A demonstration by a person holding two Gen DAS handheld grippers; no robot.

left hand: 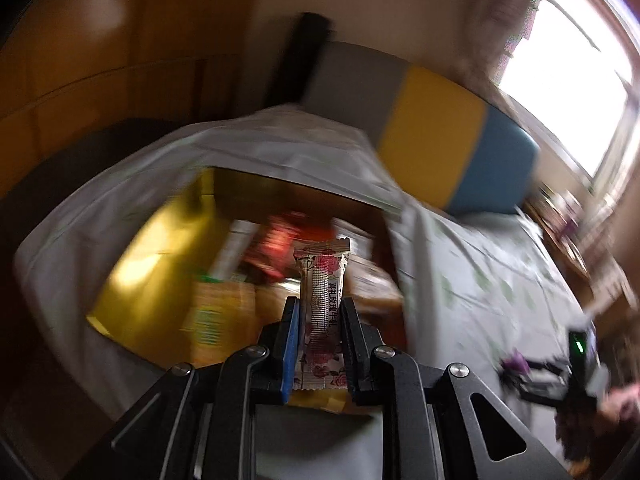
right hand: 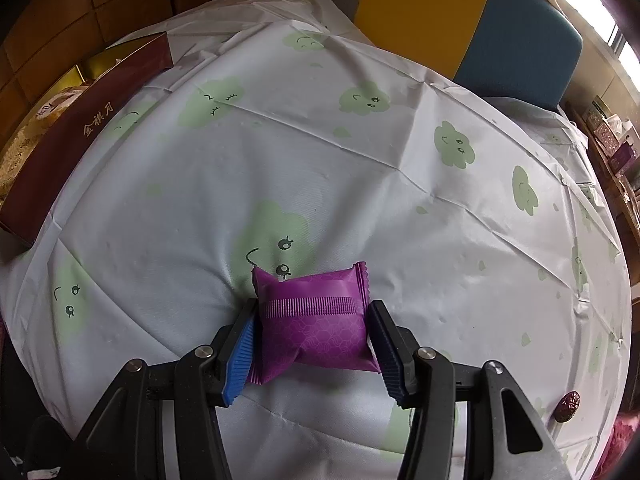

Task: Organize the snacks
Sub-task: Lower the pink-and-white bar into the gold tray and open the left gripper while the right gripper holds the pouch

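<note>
While we hover the left gripper point(left hand: 320, 312) over the open box with the gold lining and dark red wall point(left hand: 152, 280), it's clamped narrow on a slim cream wrapped snack bar with pink rose print point(left hand: 323, 304), pinched about mid-length w/ the crimped top end sticking out ahead of the tips. That view's smeared by blur, so we can't name what's inside beyond red, orange and green packets, and can't tell which spot is free.

Over on the right, the right gripper point(right hand: 312, 328) is spread wide around a purple pillow-shaped foil snack packet point(right hand: 316, 320) lying on the white tablecloth with green cloud faces point(right hand: 360, 160), well apart from the box. Blue left pad looks to touch the packet's side; the right pad sits just beside it, and we can't tell if there's real squeeze yet.

Handling, our read: both are light. The bar's probably crumbly under thin film, so gentle pressure, and mid-body is the right hold. The purple packet is puffy and slick, prob. air-cushioned; it'll squash and may slip. Best to take it across the fat middle, not the crimped ends, and close slowly. A small dark red oval thing point(right hand: 567, 406) sits near the cloth's right edge.
</note>
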